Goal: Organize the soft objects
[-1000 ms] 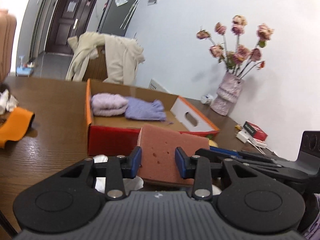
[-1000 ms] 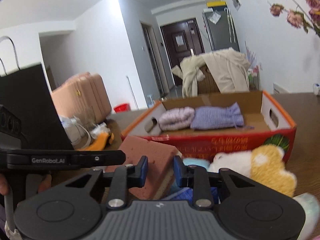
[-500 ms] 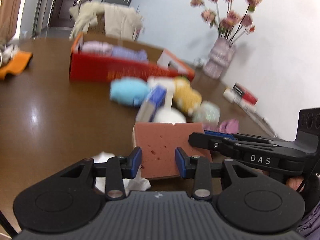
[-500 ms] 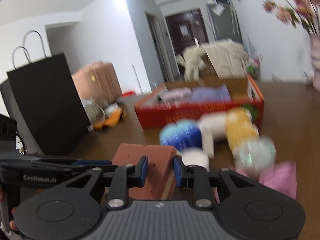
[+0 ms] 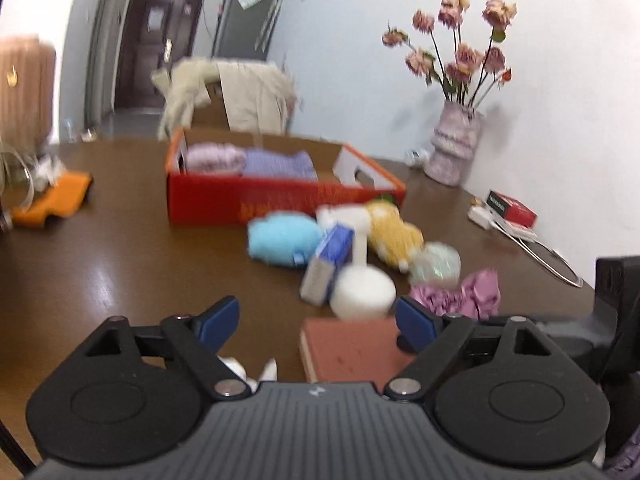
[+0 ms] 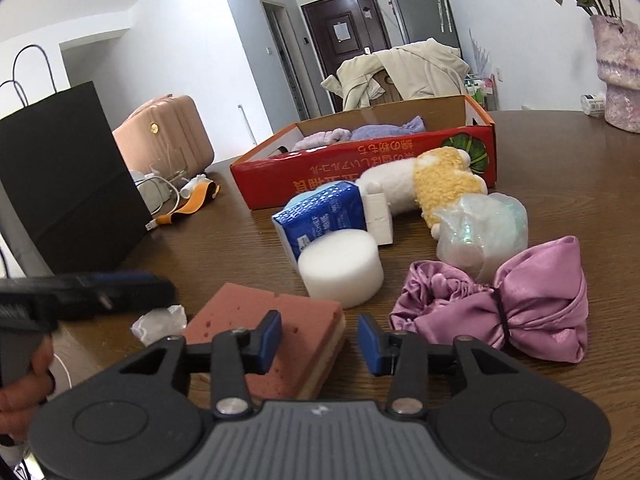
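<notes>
A second ago both my grippers pinched the reddish sponge block (image 6: pixel 266 330) up near the red cardboard box (image 6: pixel 372 168); now it lies flat on the brown wooden table (image 5: pixel 120 248), and both pairs of fingers have spread wide and hold nothing. My left gripper (image 5: pixel 316 322) has the block low between its open fingers but nearer the right one; my right gripper (image 6: pixel 319 340) has it under its left finger.

The table runs back to a pale wall, with a dark door and a chair draped in a cream coat (image 5: pixel 240 92) behind the box. Inside the box lie a lilac folded cloth (image 5: pixel 214 158) and a purple knit piece (image 5: pixel 278 164). In front of it sit a yellow-and-white plush toy (image 6: pixel 436 184), a blue tissue pack (image 6: pixel 324 216), a white foam disc (image 6: pixel 340 266), a clear crinkled bundle (image 6: pixel 480 230) and a pink satin scrunchie bag (image 6: pixel 504 312).

Only my left camera shows the light blue plush (image 5: pixel 282 238), the red packet (image 5: pixel 510 208) and the full vase of dried roses (image 5: pixel 456 148). Only my right shows the black paper bag (image 6: pixel 68 176), the pink suitcase (image 6: pixel 168 132) and the crumpled white tissue (image 6: pixel 160 320).
</notes>
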Demonstrator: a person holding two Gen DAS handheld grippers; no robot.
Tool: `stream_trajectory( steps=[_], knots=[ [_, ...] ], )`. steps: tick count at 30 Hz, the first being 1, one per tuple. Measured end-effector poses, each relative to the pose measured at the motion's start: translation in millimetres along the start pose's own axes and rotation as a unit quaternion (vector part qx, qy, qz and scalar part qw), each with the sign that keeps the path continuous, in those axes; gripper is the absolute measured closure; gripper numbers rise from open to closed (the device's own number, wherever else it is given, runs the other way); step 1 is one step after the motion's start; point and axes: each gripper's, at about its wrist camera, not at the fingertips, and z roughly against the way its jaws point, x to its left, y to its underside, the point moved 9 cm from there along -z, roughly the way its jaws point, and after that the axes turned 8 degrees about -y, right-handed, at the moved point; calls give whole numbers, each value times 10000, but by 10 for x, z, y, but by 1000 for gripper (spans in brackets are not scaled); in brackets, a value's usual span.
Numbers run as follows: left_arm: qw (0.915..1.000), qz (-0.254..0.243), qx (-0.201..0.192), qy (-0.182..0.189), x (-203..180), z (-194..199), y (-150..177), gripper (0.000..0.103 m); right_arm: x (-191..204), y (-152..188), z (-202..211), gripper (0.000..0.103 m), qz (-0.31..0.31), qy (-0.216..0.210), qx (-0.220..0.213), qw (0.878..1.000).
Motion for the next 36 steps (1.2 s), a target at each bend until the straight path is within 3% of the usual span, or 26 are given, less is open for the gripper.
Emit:
stream_trajectory(
  steps=[4,6,7,13,16,18,20,24,28,31,36],
  knots=[
    [9981,336,297,416,-128,53,-19,16,34,-33,91,62,-11,-66,-44,10000],
    [9950,386,592,711,-257,16,69,30,65,-44,161,62,-34,-130,-102,9999],
    [9941,388,704,730,-307,-30,118,32,74,-40,178,62,-47,-157,-100,9998],
    [9918,671,1067,223,-189,-282,325,34,36,67,137,62,-201,-200,51,9996],
    [9887,882,1177,295,-93,-355,330,34,2,80,112,63,-288,-271,35,9992],
    [9862,974,1299,339,-64,-427,356,48,-18,77,98,67,-348,-333,16,9988],
    [9836,1084,1399,345,-46,-494,376,53,-25,72,77,72,-413,-425,13,9982],
    [9830,1151,1394,310,-49,-508,338,65,-40,56,78,76,-507,-444,5,9977],
    [9843,1179,1254,380,-70,-419,173,65,-3,-66,127,77,-361,-380,-90,9986],
    [9881,1174,905,410,-60,-337,-139,65,78,-306,184,77,-175,-398,-265,9987],
    [9920,1161,367,344,135,-517,-870,65,156,-1037,57,77,245,-510,-529,9970]
  ],
)
